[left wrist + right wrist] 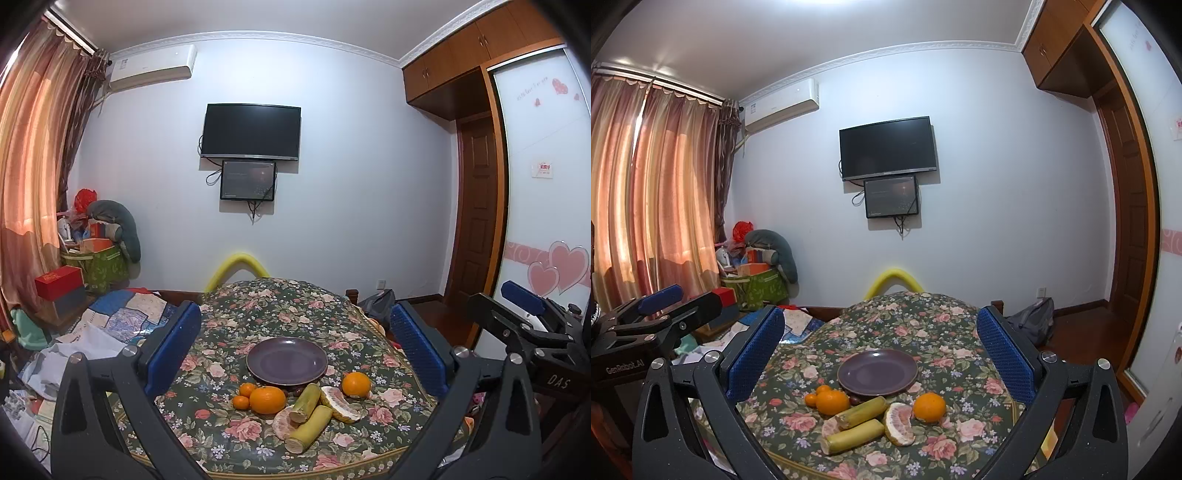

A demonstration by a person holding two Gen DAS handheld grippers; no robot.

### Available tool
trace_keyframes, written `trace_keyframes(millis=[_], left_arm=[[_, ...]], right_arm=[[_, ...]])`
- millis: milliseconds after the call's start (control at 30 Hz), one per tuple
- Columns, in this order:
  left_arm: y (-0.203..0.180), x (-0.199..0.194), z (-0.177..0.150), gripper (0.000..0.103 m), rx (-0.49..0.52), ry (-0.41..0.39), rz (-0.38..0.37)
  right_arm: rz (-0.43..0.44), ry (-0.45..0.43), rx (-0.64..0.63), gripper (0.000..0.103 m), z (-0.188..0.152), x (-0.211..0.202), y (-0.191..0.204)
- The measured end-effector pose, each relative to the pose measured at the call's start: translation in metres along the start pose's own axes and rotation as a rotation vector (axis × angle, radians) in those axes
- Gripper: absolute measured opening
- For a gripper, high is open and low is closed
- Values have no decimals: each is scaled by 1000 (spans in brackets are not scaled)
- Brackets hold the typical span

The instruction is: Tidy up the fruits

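On each arm's side, lettering "DAS" (559,382) and "GenRobot.AI" (623,367); both claws, left claw (295,354) and right claw (881,354), spread wide, empty.

Black flat TV (250,132) wall-mounted, small dark screen (248,180) just below it. White air conditioner (152,68) top left, pinkish-orange curtains (33,155) beside it.

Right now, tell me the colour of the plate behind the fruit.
Dark purple plate, empty; the right wrist view shows it best.
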State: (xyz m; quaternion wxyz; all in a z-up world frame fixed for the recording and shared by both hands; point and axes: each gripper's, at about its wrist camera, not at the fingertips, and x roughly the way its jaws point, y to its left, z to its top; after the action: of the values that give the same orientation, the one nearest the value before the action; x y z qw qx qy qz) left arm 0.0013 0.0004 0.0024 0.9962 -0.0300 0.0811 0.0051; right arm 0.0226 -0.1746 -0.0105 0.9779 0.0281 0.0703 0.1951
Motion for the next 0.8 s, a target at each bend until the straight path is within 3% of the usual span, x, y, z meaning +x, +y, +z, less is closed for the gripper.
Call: trace_keyframes(millis=[800], left_arm=[[-2, 2, 0, 103, 5, -5, -1]], right_arm=[[2, 5, 0, 103, -2, 0, -2]])
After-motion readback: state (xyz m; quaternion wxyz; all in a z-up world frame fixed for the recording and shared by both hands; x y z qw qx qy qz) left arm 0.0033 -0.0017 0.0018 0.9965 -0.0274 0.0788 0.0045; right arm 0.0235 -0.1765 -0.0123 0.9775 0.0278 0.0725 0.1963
